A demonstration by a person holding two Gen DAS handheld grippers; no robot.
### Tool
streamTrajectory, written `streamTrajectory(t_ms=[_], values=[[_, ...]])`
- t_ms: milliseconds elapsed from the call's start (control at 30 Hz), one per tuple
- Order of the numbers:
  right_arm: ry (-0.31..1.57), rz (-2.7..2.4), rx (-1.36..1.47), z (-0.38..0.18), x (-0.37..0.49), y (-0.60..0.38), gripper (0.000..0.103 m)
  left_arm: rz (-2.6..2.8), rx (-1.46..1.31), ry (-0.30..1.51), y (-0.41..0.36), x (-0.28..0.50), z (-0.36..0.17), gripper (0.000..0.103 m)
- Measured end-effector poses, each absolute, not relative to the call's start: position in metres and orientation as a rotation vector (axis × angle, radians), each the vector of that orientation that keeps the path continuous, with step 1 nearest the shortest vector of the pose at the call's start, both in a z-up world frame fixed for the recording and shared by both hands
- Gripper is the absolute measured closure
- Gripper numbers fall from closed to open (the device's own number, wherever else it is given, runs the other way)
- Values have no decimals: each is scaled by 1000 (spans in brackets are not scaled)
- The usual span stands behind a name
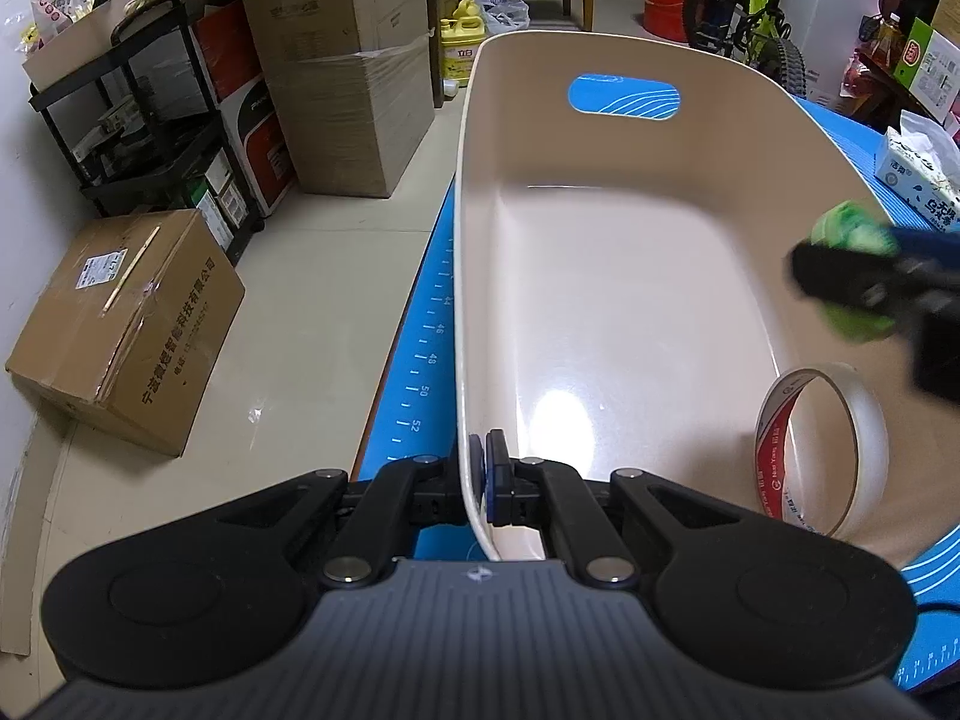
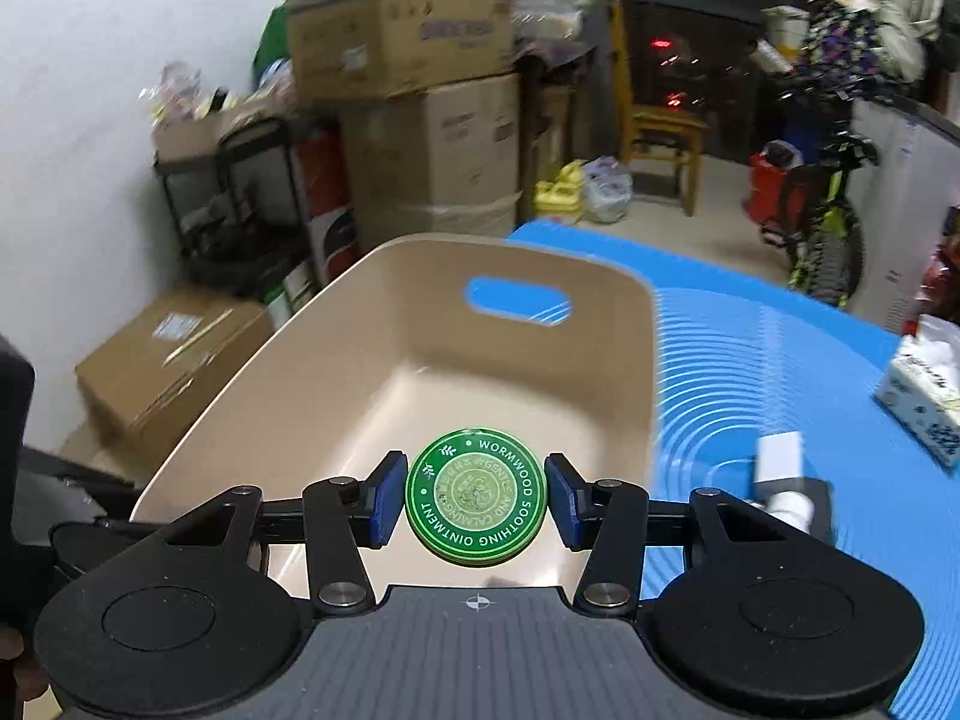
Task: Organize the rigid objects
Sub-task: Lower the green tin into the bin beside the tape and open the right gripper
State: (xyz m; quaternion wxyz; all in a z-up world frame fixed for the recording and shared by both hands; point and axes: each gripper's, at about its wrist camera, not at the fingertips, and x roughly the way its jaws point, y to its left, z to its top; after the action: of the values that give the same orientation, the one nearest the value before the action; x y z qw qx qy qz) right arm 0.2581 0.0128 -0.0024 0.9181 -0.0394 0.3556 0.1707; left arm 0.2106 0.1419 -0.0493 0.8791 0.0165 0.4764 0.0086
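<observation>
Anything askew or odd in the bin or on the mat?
Only the roll of clear tape: it stands on edge in the beige plastic bin, leaning on the bin's right wall rather than lying flat. Nothing spilled or damaged on the blue mat.

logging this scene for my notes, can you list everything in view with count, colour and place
bin: 1, beige, on the blue mat, handle slot in far wall
ointment tin: 1, green, above the bin
tape roll: 1, clear with red print, inside the bin, leaning on its right wall
mat: 1, blue, under the bin
tissue box: 1, white and blue, on the mat at right
white object: 1, on the mat, too blurred to name
cardboard boxes: several, brown, on the floor
bicycle: 1, green and black, back of room
left gripper: jaws clamped on the bin's rim
right gripper: jaws gripping the tin
</observation>
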Motion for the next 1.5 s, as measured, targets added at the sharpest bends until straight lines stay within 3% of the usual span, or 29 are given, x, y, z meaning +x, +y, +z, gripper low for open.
streamTrajectory(t_ms=[367,567,667,933,1200,1500], values=[[928,412,-188,-43,262,50,48,14,34,991,142,210,-49,98],[940,416,-186,-43,262,50,48,15,36,991,142,211,-49,98],[921,427,-158,-39,262,45,41,17,38,990,141,211,-48,98],[832,430,-83,-12,249,14,35,18,40,989,140,211,-48,98],[751,328,-65,12,251,-27,35,19,41,988,141,210,-48,98],[698,151,-36,0,268,-81,35,15,33,992,142,210,-48,98]])
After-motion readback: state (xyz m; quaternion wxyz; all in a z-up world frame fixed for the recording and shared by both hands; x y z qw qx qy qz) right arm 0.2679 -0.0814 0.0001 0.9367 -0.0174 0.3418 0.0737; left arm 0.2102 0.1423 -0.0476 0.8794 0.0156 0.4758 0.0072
